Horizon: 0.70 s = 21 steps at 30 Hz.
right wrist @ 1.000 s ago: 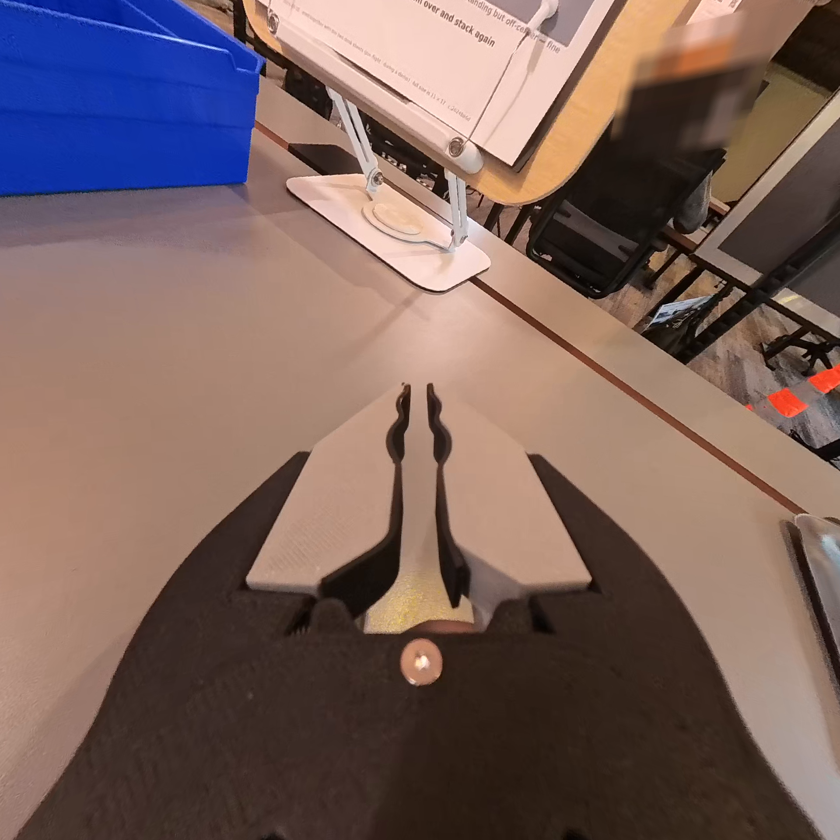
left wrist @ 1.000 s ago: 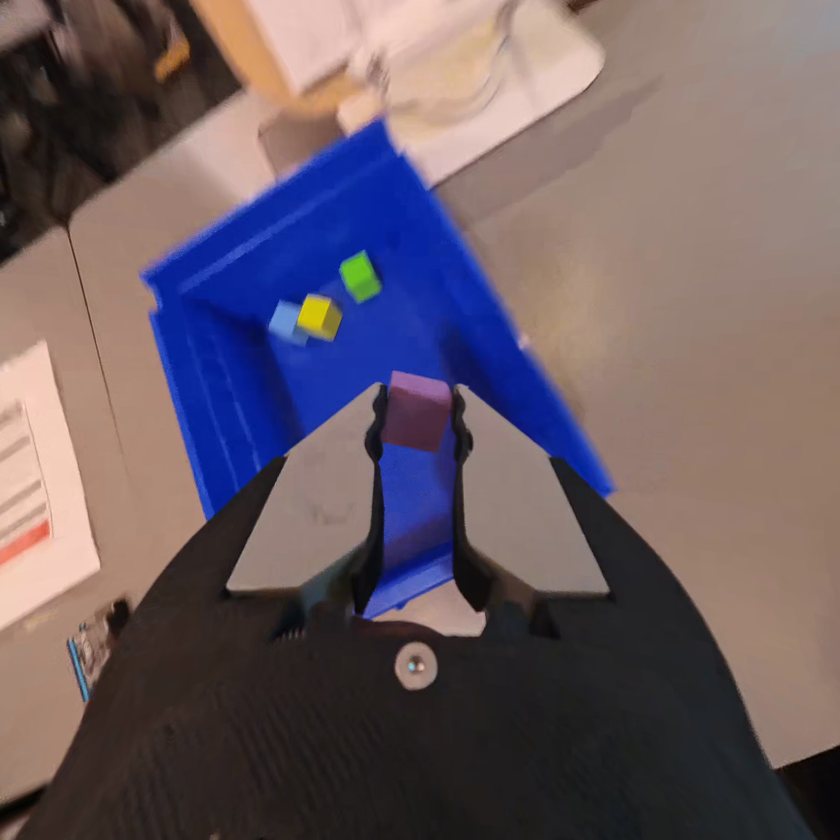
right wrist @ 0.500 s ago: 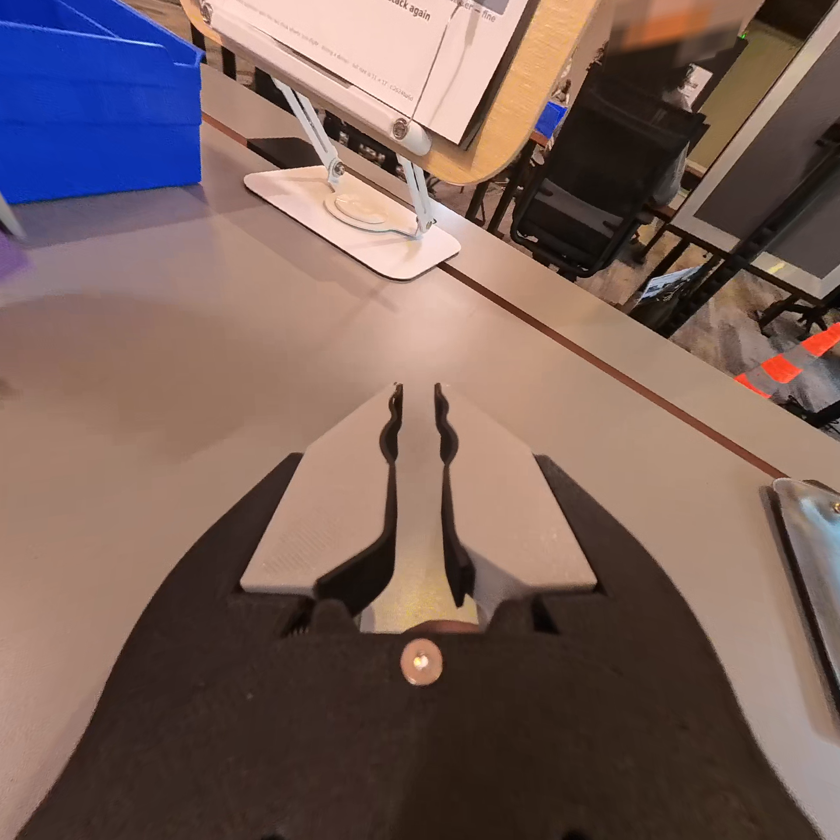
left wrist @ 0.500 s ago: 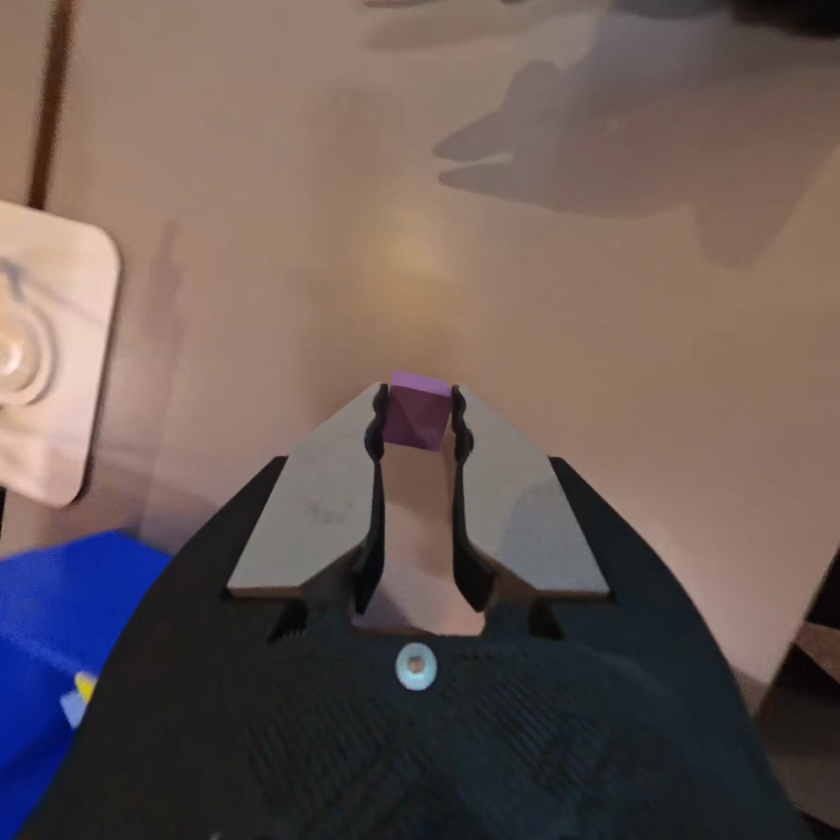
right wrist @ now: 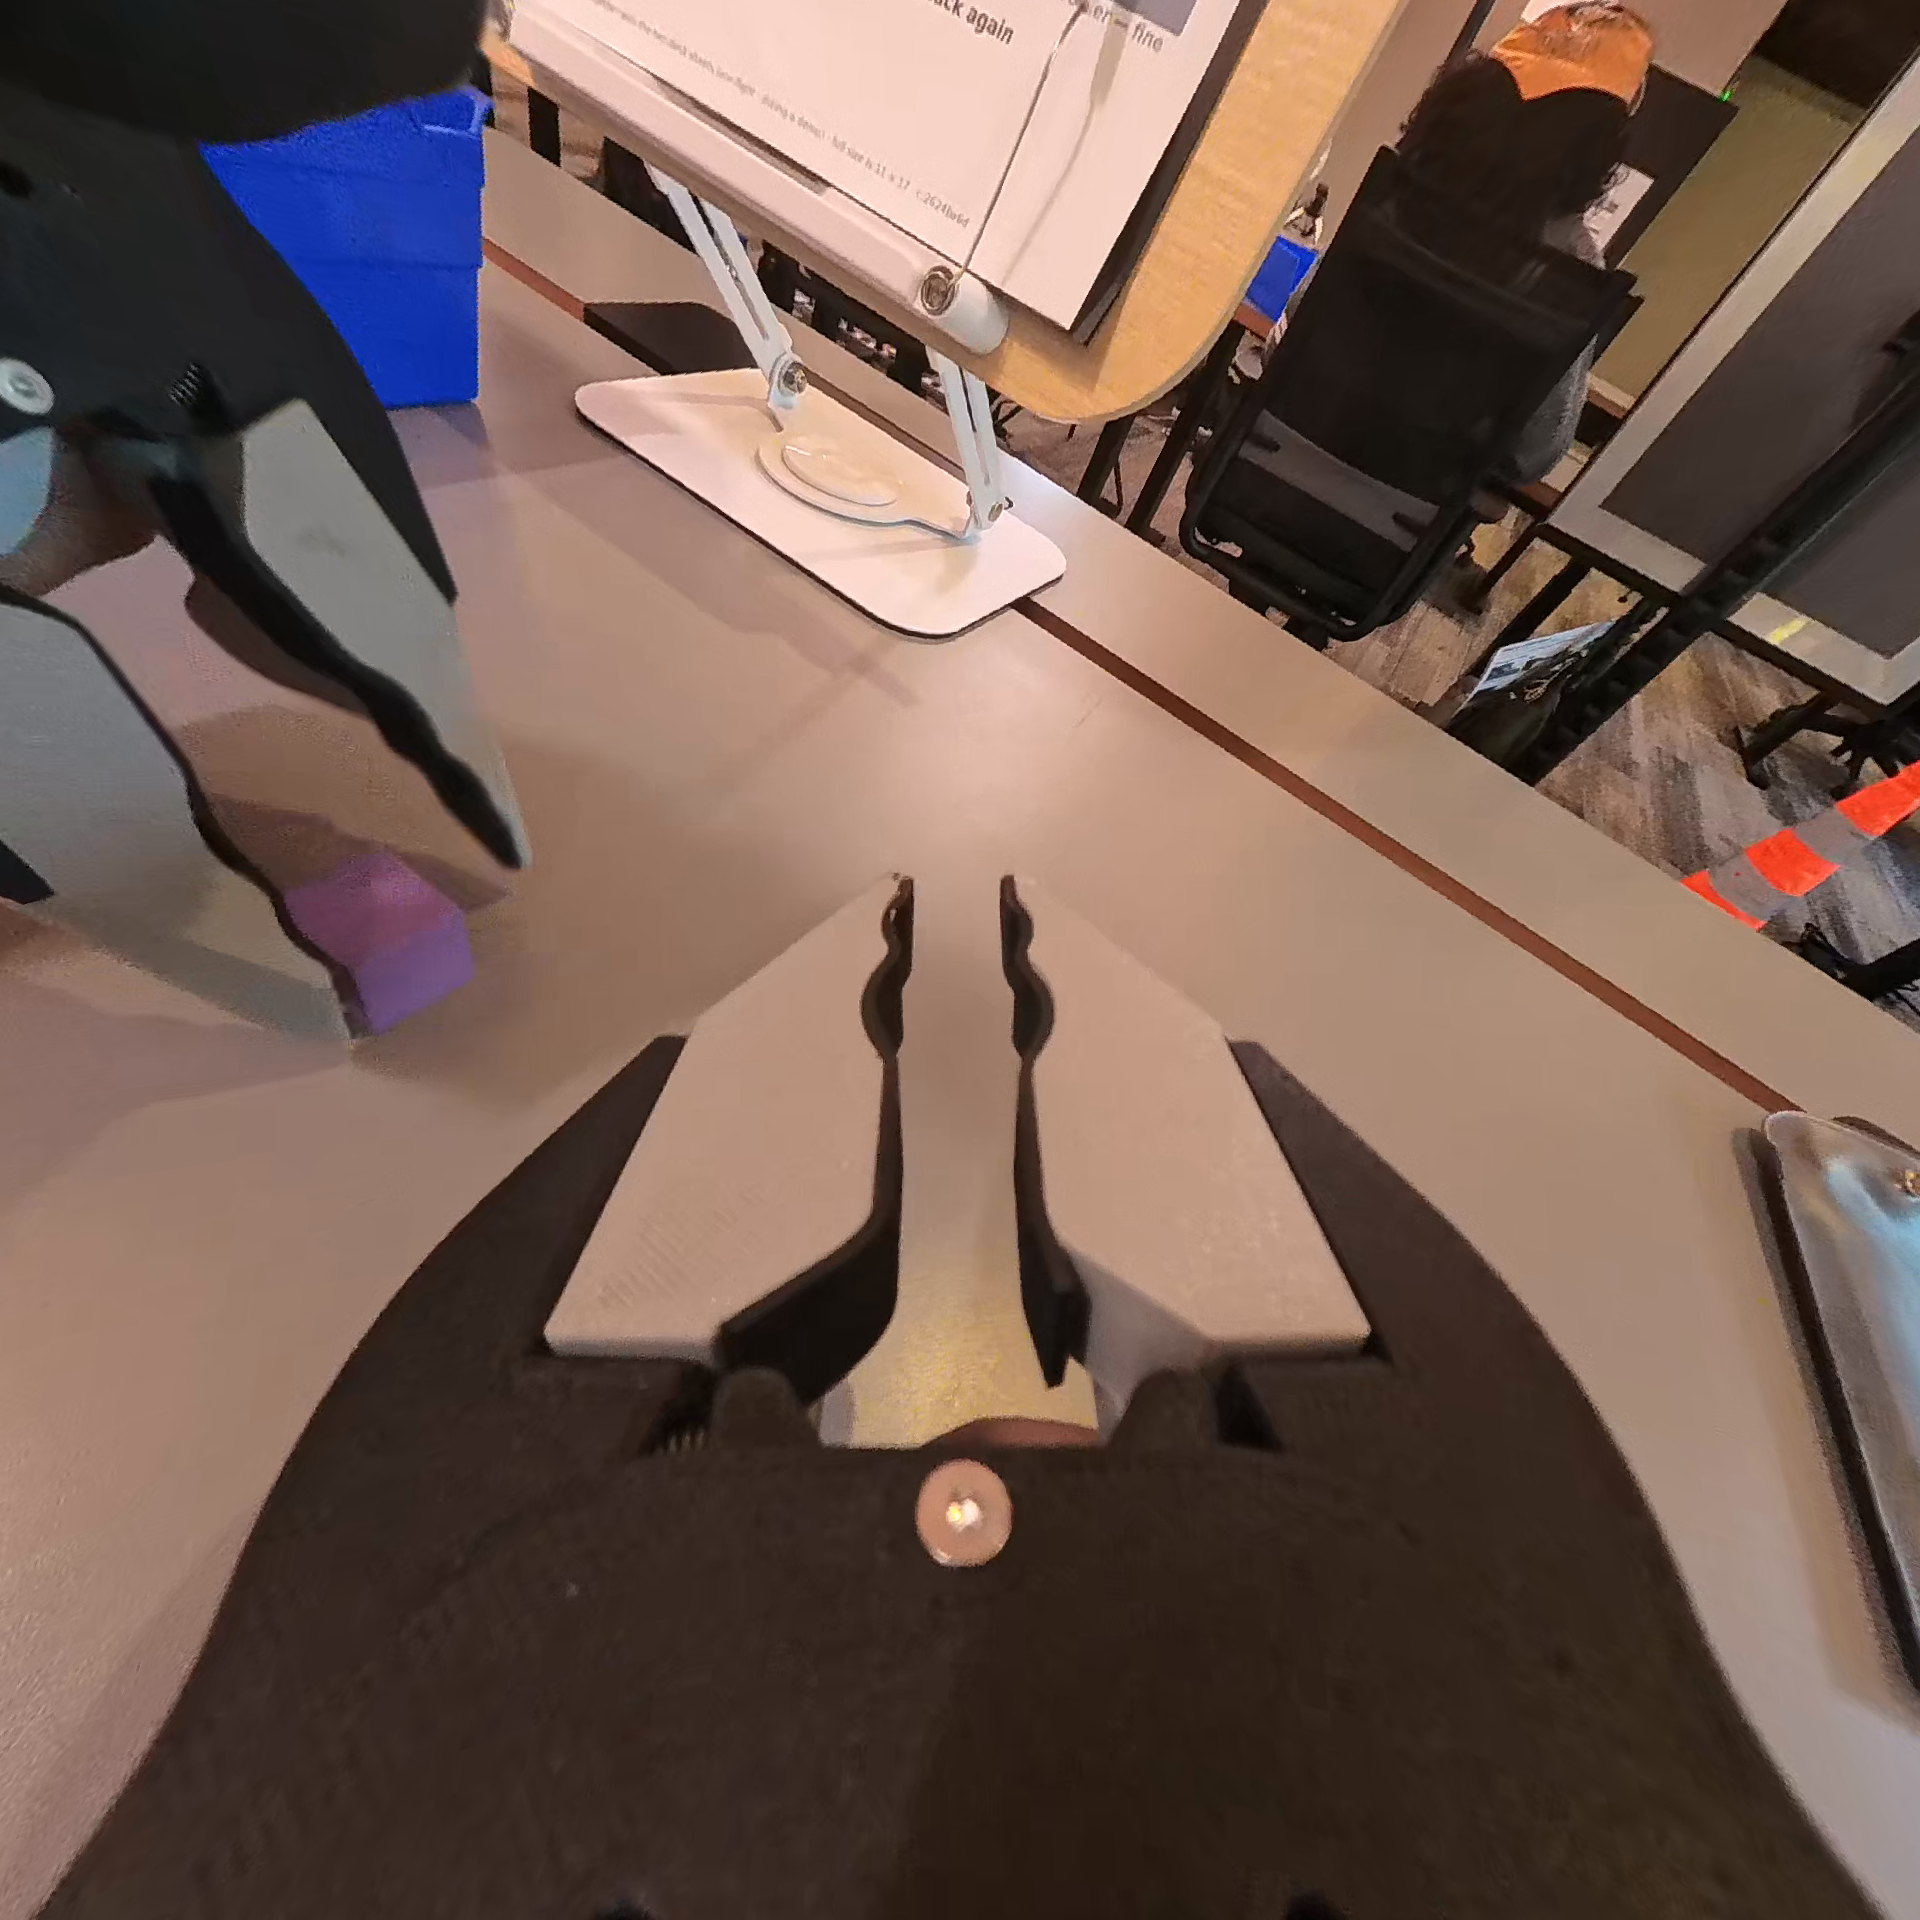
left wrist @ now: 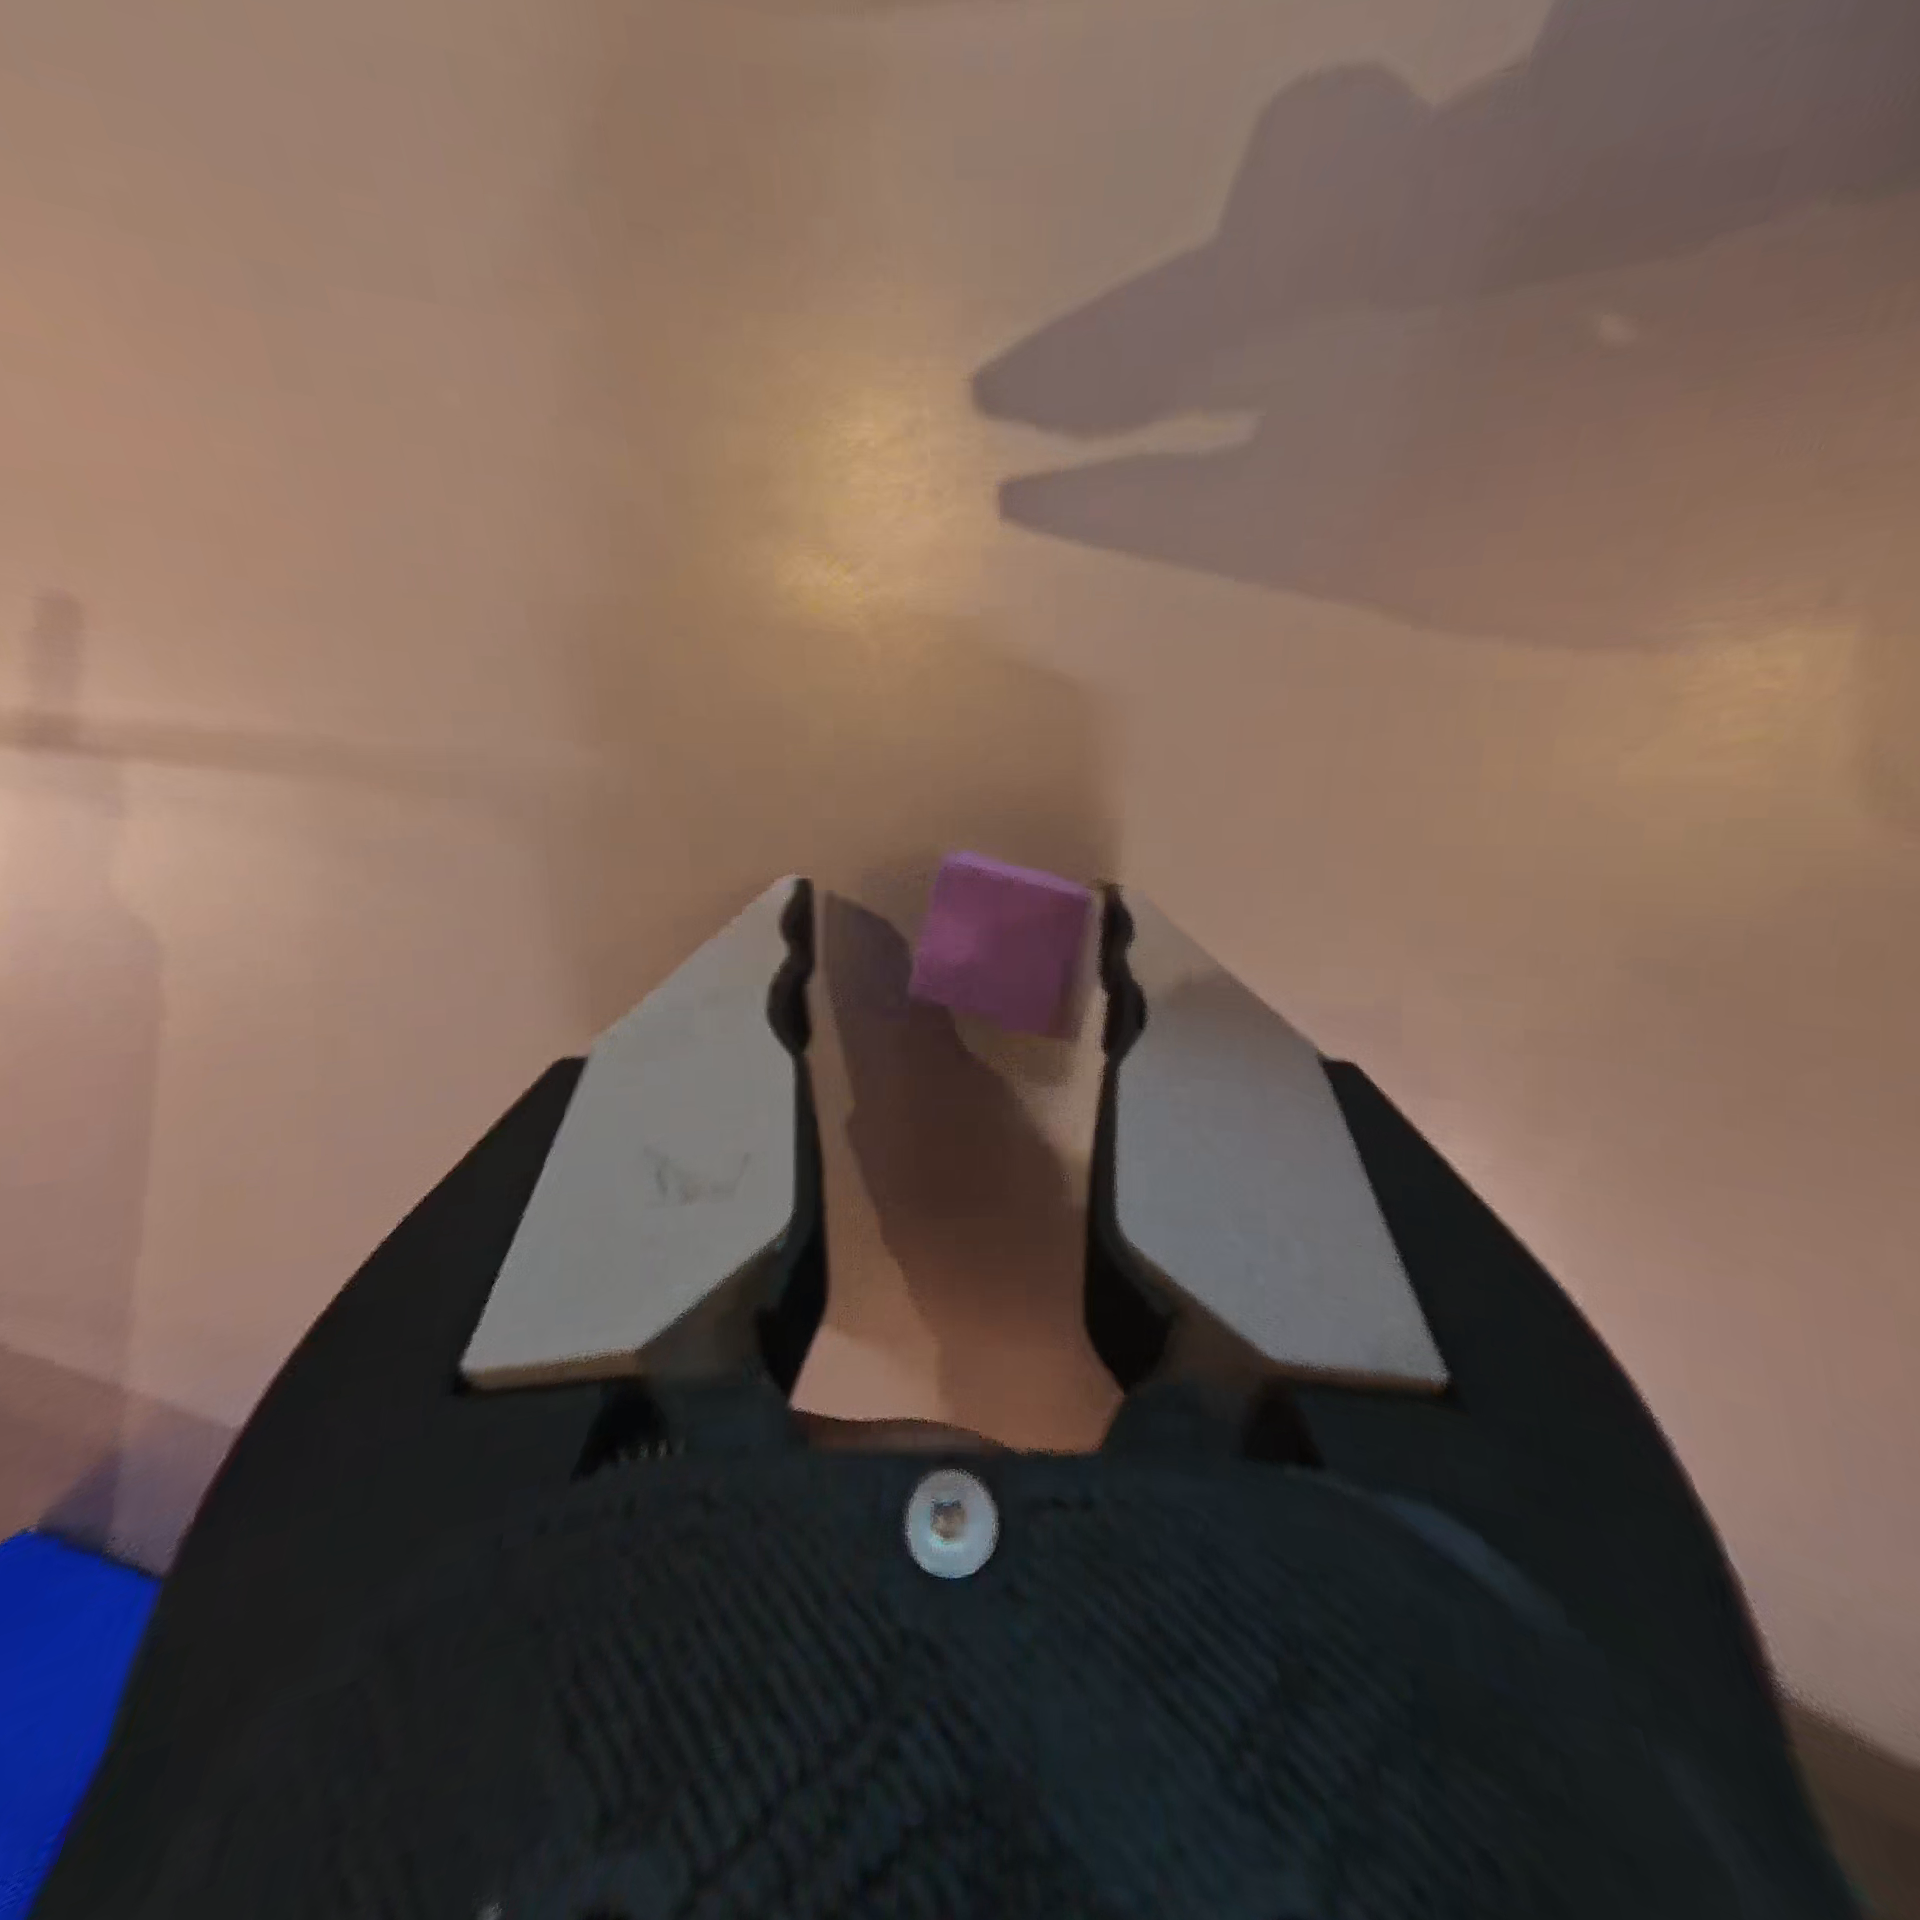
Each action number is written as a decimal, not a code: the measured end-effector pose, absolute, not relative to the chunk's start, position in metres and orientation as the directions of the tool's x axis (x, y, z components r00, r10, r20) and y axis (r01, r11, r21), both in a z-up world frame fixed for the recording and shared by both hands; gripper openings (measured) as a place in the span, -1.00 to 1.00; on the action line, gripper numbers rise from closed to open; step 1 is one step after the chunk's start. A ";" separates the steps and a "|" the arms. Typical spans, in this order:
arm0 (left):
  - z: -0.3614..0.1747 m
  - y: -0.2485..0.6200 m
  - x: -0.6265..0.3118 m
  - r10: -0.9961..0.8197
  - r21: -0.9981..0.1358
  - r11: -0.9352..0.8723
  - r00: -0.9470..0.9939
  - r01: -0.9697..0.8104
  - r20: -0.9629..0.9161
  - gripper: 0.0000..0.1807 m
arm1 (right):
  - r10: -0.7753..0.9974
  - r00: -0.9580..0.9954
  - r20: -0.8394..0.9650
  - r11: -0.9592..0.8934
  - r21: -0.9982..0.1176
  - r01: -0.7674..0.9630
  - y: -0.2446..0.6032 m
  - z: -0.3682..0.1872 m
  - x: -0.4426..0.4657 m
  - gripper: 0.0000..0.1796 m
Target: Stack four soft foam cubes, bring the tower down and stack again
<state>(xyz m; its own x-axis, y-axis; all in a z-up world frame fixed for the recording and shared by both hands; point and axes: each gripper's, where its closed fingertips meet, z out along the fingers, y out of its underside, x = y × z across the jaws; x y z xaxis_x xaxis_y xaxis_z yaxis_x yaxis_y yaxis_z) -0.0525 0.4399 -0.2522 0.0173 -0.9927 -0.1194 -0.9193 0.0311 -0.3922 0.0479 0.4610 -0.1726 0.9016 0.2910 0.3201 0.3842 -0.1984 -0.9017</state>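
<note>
The left claw points down at the grey table with its jaws spread apart, released. The purple foam cube sits between its fingertips, nearer the right finger and clear of the left one, with a visible gap on that side. Whether the cube touches the right finger cannot be told from the left wrist view. In the right wrist view the same claw stands over the cube, which rests on the table just at the tips of the two fingers, its lower front corner showing below them. Behind this claw, at the lower left edge of its own view, a corner of the blue bin shows.

The right claw lies low over the table, level with the surface, its jaws parted by a narrow gap and gripping nothing. The purple cube is ahead of it and off to its left, near but apart. Farther ahead stands a white stand holding a printed sheet, with the blue bin to its left. At the right edge lies a metal plate.
</note>
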 end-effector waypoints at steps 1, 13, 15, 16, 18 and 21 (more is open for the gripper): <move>-0.251 0.442 -0.054 -0.991 -0.404 0.022 0.034 -0.914 -0.130 -0.35 | 0.291 0.901 0.321 -0.200 -0.901 0.385 0.461 -0.173 0.048 -0.85; -0.162 0.484 -0.041 -0.887 -0.900 -0.007 0.418 -0.436 -0.196 -0.34 | 0.279 0.913 0.297 -0.206 -0.910 0.359 0.462 -0.176 0.048 -0.75; -0.147 0.493 -0.051 -0.824 -0.917 0.025 0.511 -0.398 -0.244 -0.35 | 0.278 0.914 0.297 -0.212 -0.909 0.360 0.462 -0.179 0.048 -0.71; -0.139 0.497 -0.057 -0.787 -0.919 0.058 0.548 -0.391 -0.283 -0.36 | 0.277 0.914 0.297 -0.216 -0.907 0.361 0.462 -0.180 0.048 -0.71; -0.120 0.504 -0.070 -0.703 -0.923 0.129 0.623 -0.362 -0.343 -0.43 | 0.279 0.915 0.291 -0.228 -0.906 0.358 0.463 -0.184 0.048 -0.69; -0.109 0.507 -0.081 -0.656 -0.937 0.162 0.675 -0.310 -0.337 -0.52 | 0.284 0.915 0.287 -0.241 -0.902 0.358 0.463 -0.189 0.048 -0.69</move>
<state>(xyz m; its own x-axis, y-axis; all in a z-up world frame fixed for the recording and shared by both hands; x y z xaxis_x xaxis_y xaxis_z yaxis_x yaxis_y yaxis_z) -0.0810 0.5070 -0.1087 0.6747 -0.6565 -0.3374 -0.3103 0.1625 -0.9367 0.0477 0.4633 -0.1889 0.9147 0.2841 0.2873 0.3582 -0.2410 -0.9020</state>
